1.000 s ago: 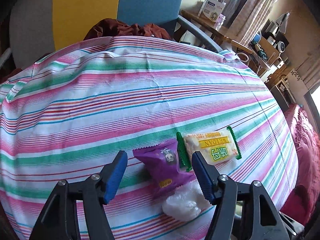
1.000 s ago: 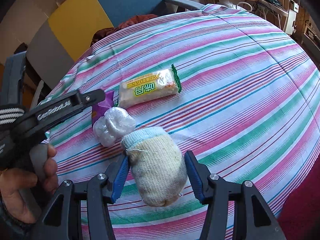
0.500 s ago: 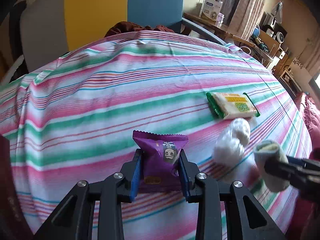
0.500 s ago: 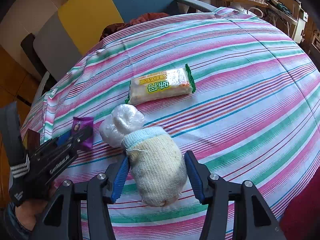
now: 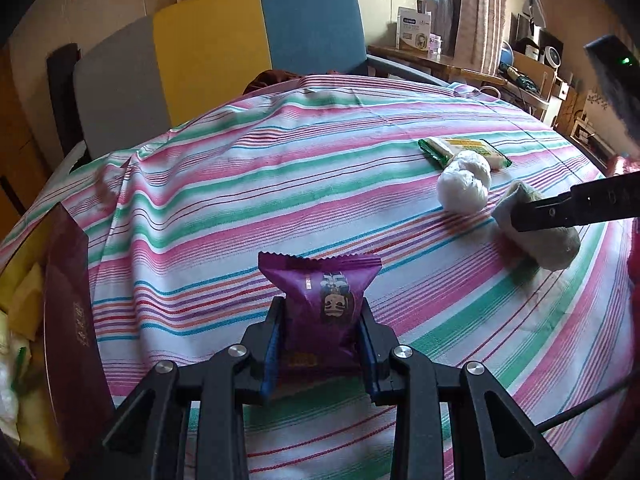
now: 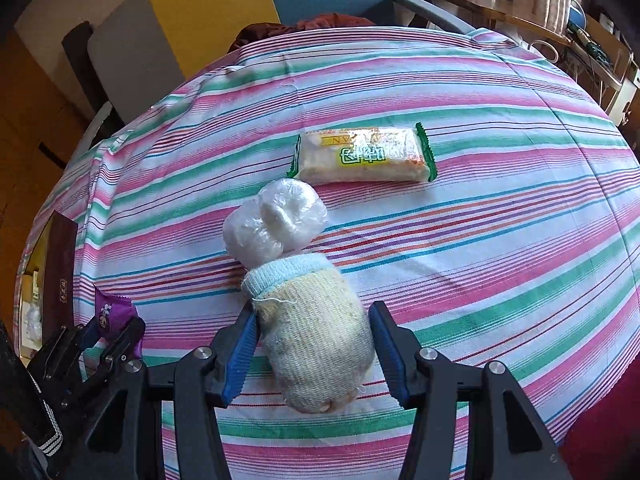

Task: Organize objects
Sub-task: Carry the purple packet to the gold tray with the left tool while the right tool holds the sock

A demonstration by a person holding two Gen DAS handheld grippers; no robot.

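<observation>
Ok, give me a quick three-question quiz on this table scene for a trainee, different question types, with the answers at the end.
1. True or false: the left gripper is shut on the purple snack packet.
2. Multiple choice: what lies between the fingers of the right gripper? A) the green-edged biscuit pack B) the rolled cream sock C) the white plastic-wrapped bundle
3. Fill in: the white bundle sits between the sock and the ______.

Key:
1. True; both pads press its sides.
2. B; the sock lies on the striped tablecloth, and whether the pads press it cannot be told.
3. Biscuit pack.
</observation>
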